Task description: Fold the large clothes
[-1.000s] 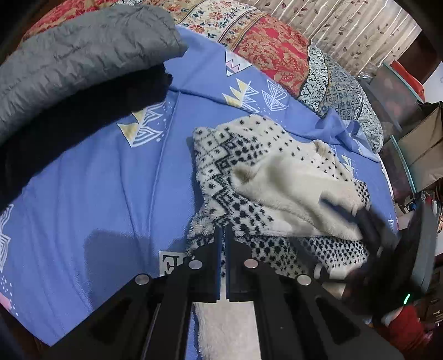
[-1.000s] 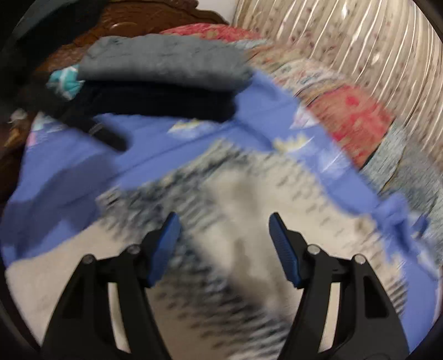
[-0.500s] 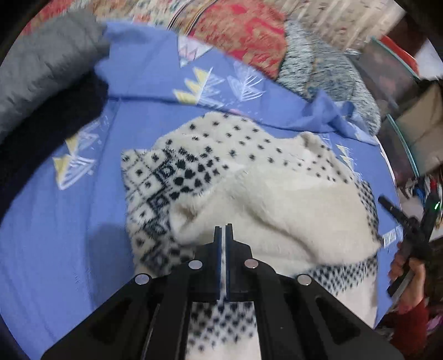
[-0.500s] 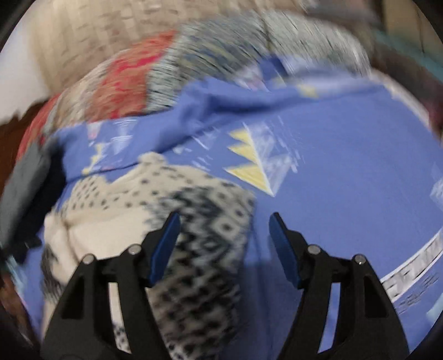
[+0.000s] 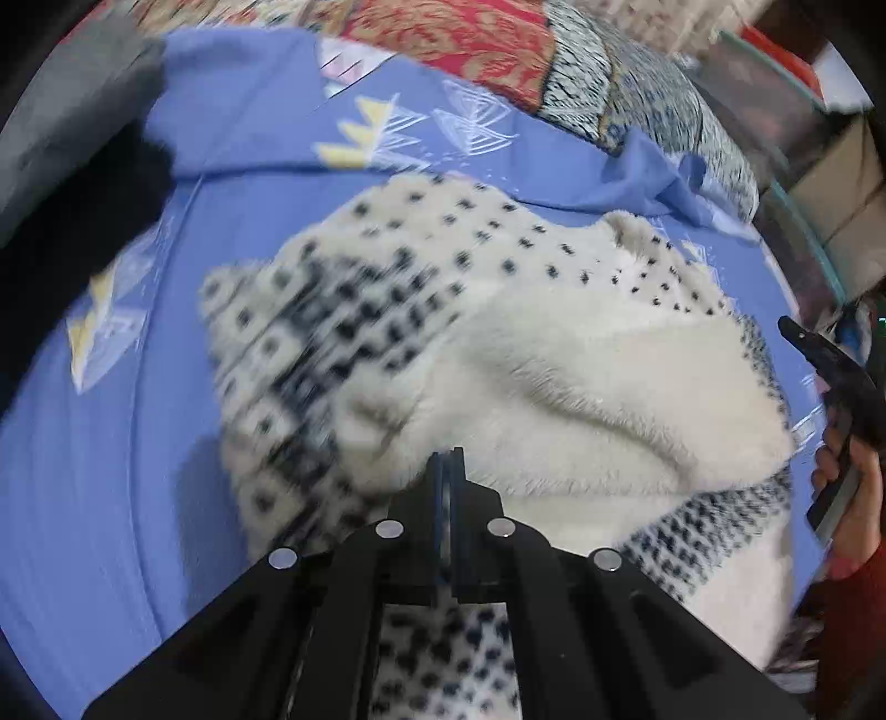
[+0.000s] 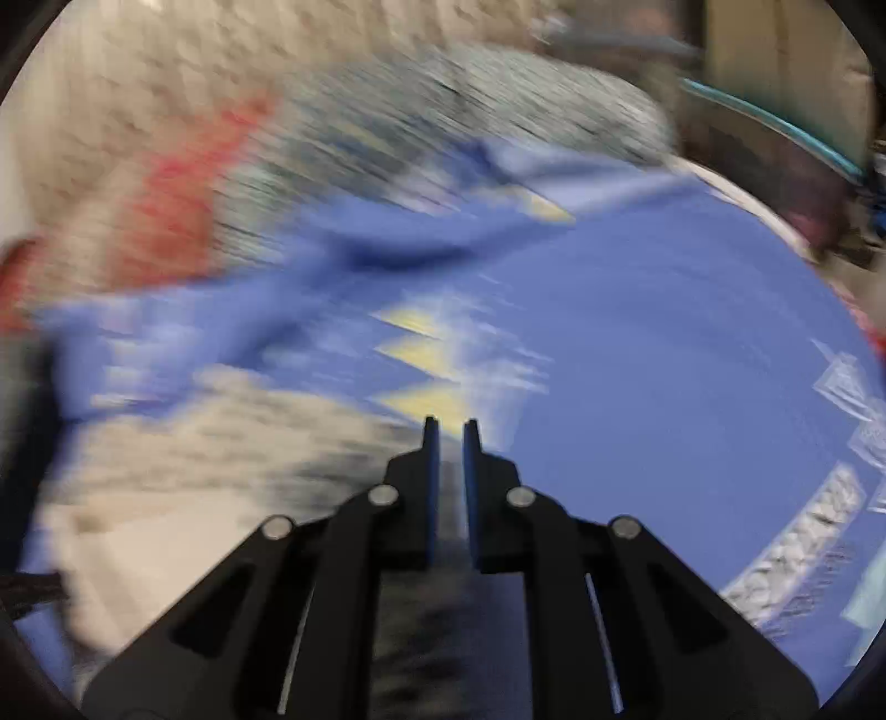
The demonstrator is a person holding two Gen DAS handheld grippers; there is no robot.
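Observation:
A fluffy white sweater [image 5: 554, 354] with black dot and diamond patterns lies partly folded on the blue bedsheet [image 5: 99, 498]. My left gripper [image 5: 446, 459] is shut, its fingers pressed together over the sweater's white fleece fold; whether cloth is pinched I cannot tell. My right gripper [image 6: 447, 429] has its jaws nearly closed with a narrow gap, at the sweater's right edge [image 6: 221, 443]; this view is heavily blurred. The right gripper also shows at the right edge of the left wrist view [image 5: 830, 365], held in a hand.
A grey and black pile of folded clothes [image 5: 72, 138] sits at the far left. A red patterned quilt [image 5: 470, 39] and a grey patterned pillow [image 5: 637, 94] lie behind. Furniture and boxes [image 5: 819, 183] stand to the right of the bed.
The right gripper swung from over the sweater to its right edge and closed from wide open to nearly shut. The left gripper stayed shut and moved forward over the sweater.

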